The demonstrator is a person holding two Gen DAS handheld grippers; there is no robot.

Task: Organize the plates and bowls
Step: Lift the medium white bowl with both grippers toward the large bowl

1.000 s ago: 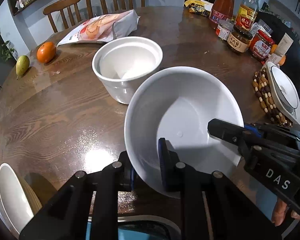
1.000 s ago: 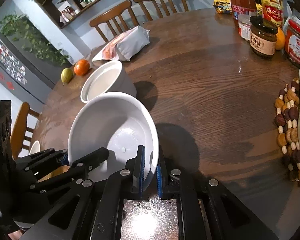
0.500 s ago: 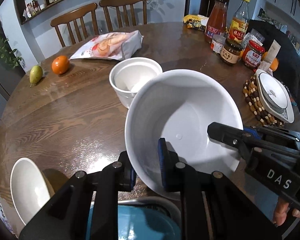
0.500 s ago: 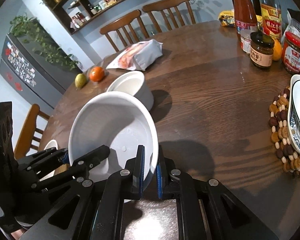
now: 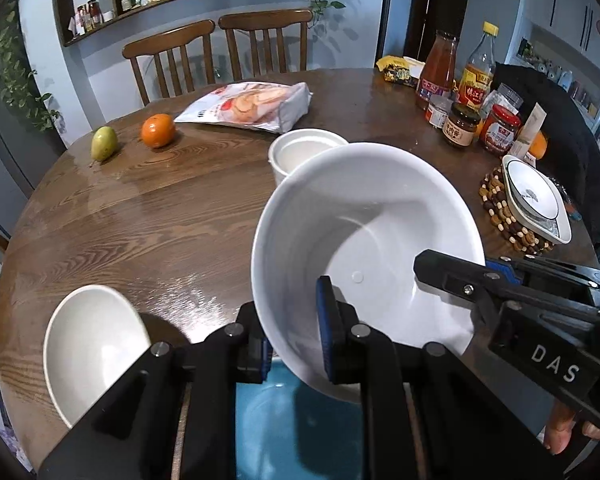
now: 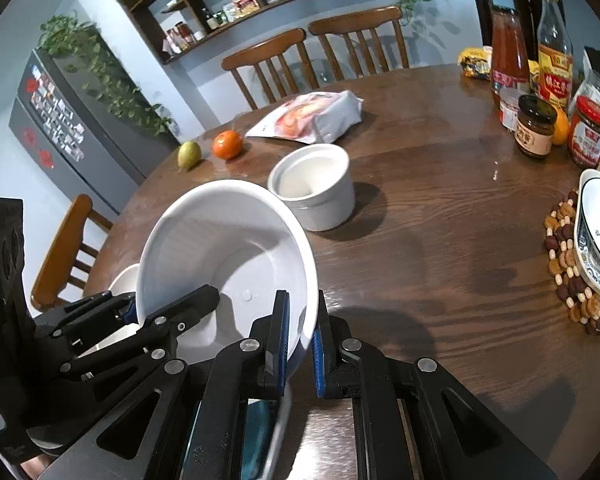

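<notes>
My left claw [image 5: 292, 340] and my right claw [image 6: 300, 340] each pinch the rim of the big white bowl [image 5: 364, 256], one on each side. It hangs tilted over the surface [image 6: 440, 248], empty. Right under my claws sits a blue dish [image 5: 300, 432]. Past the bowl stands an empty white pot [image 6: 312, 188], the likely place to stack.

The left gripper [image 5: 294, 334] and the right gripper [image 6: 300, 340] both angle downward, each with its jaws clamped on a thin wall (fingertips of a hand [image 5: 568, 430] show under the right gripper).
</notes>
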